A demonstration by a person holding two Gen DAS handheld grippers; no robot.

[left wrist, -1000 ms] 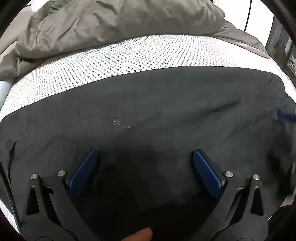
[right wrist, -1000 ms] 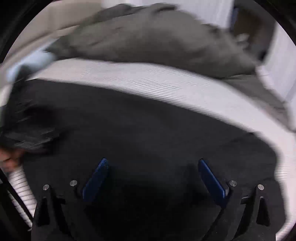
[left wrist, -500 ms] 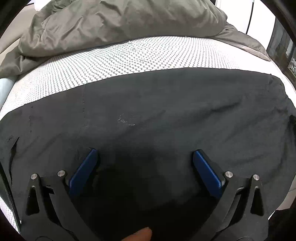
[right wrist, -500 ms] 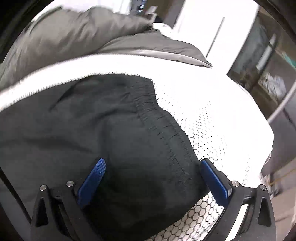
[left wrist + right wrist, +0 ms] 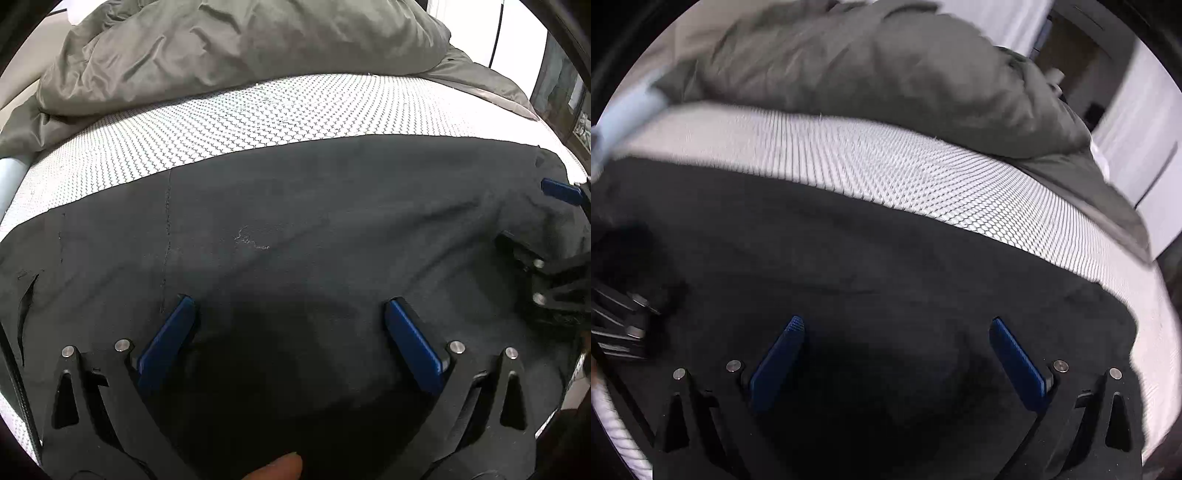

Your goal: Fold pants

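Note:
Dark pants (image 5: 314, 229) lie spread flat across a white patterned mattress (image 5: 221, 122). My left gripper (image 5: 290, 306) hovers low over the cloth near its front edge, open, nothing between its blue fingers (image 5: 168, 336). At the right edge of the left wrist view the right gripper's blue fingertip (image 5: 559, 192) shows over the pants' end. In the blurred right wrist view the pants (image 5: 886, 266) fill the lower half and my right gripper (image 5: 895, 325) stands open above them, holding nothing. The left gripper's black frame (image 5: 617, 325) shows at that view's left edge.
A rumpled grey-green duvet (image 5: 240, 48) is piled along the far side of the mattress, also seen as the duvet (image 5: 868, 70) in the right wrist view. A fingertip (image 5: 277, 469) of the person shows at the bottom. White walls and a dark doorway (image 5: 1067, 48) lie beyond.
The right wrist view swung from the pants' waistband end and mattress corner back across the pants toward the duvet. The right gripper came back into the left wrist view. The left gripper barely moved.

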